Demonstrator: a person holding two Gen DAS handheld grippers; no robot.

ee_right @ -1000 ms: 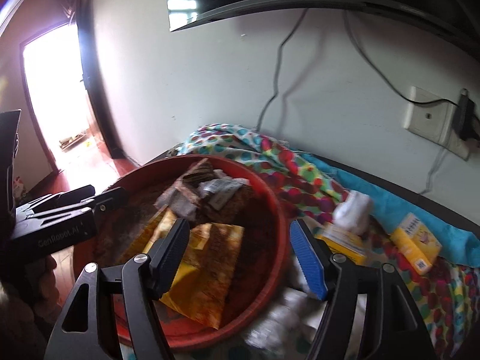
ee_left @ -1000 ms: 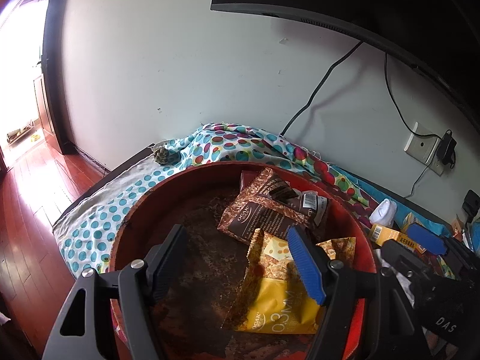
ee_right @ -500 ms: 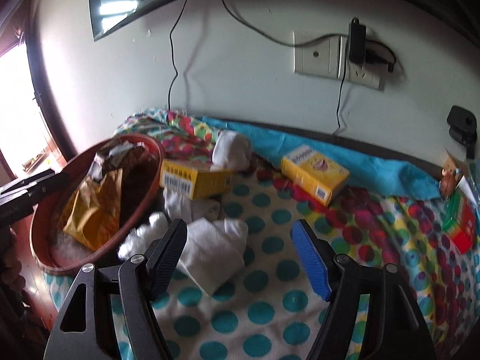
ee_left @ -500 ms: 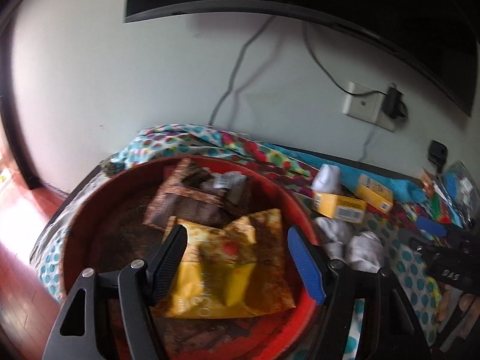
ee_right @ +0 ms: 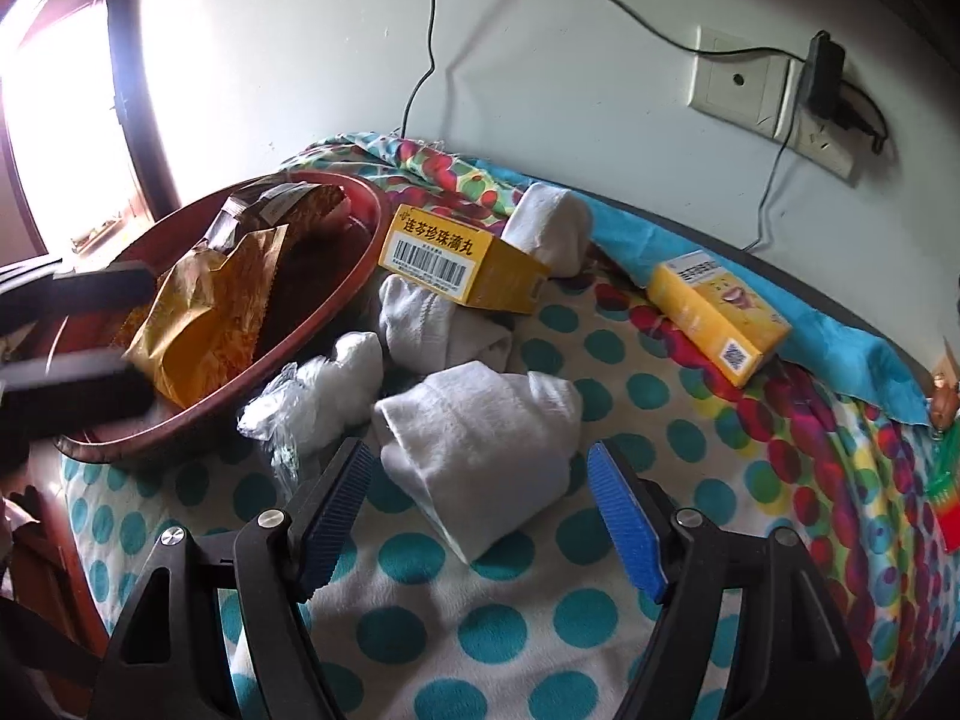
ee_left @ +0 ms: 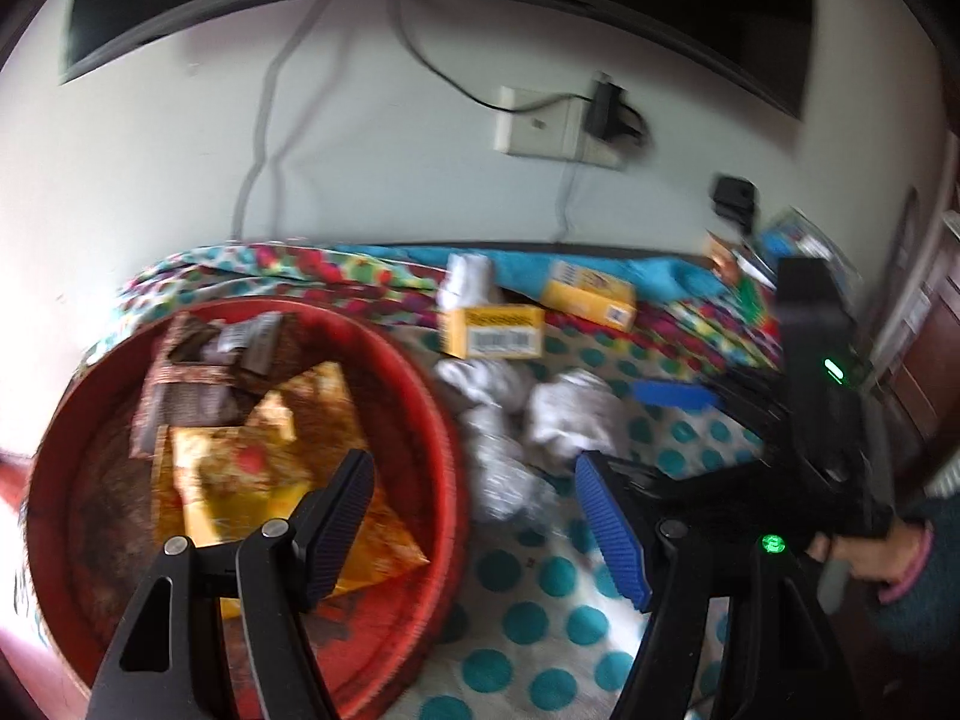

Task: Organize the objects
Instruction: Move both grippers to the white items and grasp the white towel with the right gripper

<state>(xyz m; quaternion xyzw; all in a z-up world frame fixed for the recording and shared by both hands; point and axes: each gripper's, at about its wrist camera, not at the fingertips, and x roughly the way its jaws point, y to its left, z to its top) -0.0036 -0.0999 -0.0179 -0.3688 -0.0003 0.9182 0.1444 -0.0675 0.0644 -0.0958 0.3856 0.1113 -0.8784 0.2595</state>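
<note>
Right wrist view: the right hand-held gripper (ee_right: 480,510) has come down closer to the polka-dot surface (ee_right: 498,630) than half a second ago, and its spread, empty fingers now frame a folded white sock (ee_right: 480,444). The left hand-held gripper (ee_left: 474,516), also spread and empty, has swung rightward; one finger now hangs over the red basin (ee_left: 432,396) and the other over the cloth.

Beside the sock lie a crumpled plastic-wrapped white bundle (ee_right: 324,396) and another white sock (ee_right: 432,324), which is partly under a yellow box with a barcode (ee_right: 462,264). A second yellow box (ee_right: 714,312) sits apart to the right.

The basin holds a yellow snack bag (ee_left: 258,468) and a brown packet (ee_left: 198,384). Only the left wrist view shows the right tool's black body with green lights (ee_left: 816,420); it is blurred.
</note>
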